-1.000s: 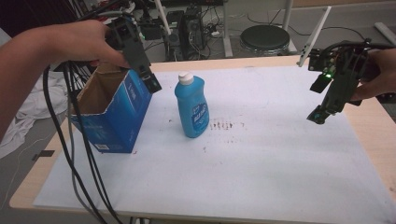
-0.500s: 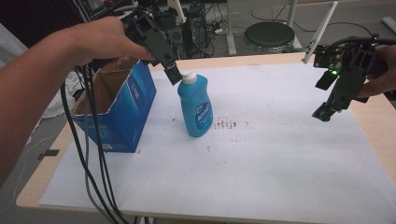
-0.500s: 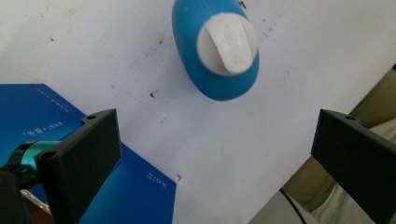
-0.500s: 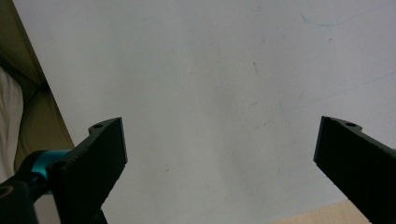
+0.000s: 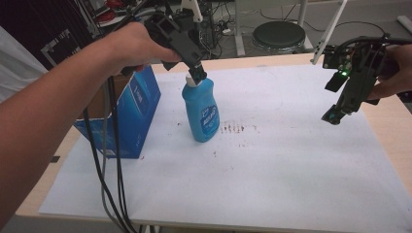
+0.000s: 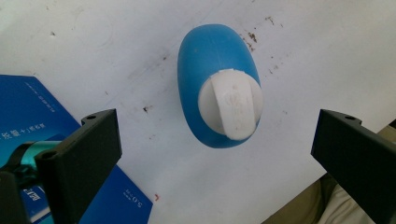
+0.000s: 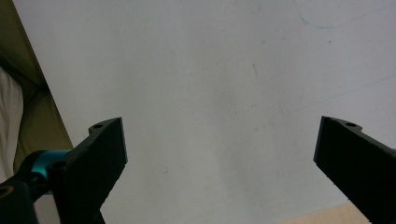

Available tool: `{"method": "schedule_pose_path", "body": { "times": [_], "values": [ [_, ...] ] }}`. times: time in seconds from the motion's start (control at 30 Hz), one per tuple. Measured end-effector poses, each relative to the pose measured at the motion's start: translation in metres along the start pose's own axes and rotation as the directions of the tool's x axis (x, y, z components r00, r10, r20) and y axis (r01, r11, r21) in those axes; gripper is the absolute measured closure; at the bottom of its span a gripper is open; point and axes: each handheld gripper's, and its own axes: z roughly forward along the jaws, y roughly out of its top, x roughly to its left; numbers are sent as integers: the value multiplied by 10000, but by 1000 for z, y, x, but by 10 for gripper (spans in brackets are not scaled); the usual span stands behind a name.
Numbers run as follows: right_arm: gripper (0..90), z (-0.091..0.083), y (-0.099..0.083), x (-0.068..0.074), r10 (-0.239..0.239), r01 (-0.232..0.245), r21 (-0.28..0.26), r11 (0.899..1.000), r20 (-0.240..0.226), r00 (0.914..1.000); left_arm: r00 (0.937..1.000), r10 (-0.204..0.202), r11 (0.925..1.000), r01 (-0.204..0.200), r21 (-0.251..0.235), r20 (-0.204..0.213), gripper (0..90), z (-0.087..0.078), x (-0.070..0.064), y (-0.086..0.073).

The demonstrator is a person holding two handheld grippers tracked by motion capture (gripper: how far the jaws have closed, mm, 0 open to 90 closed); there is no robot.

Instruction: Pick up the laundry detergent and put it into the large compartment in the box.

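Left claw (image 6: 212,154) above bottle (image 5: 200,109), box (image 5: 138,107) beside

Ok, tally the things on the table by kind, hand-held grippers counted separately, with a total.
Blue bottle with white cap: 1
Blue cardboard box: 1
White sheet covering the table: 1
Hand-held grippers, both open: 2 (left hand-held gripper, right hand-held gripper)
Total: 5

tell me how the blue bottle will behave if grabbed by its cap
The bottle stands upright, tall and narrow, so a sideways nudge would probably tip it. Its smooth plastic may slip. The white cap looks rigid, a fair hold for the open left gripper.
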Motion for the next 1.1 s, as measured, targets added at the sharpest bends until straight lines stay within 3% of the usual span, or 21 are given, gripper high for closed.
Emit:
{"method": "schedule_pose_path", "body": {
  "times": [0.3, 0.73, 1.1],
  "values": [
    [17, 1, 0, -1, -21, 21, -8, 10000, -22, 10000, 9992, -364, 9993, 365, 60, -183, 17, 16, -5, 5],
    [17, 3, 0, -3, 14, -14, 14, 10000, -48, 10000, 9977, -663, 9975, 665, 253, -114, 17, 55, -4, 9],
    [16, 3, 0, -3, -22, 22, 6, 10000, -38, 10000, 9973, -715, 9970, 719, 269, -158, 39, 65, -5, 8]
  ]
}}
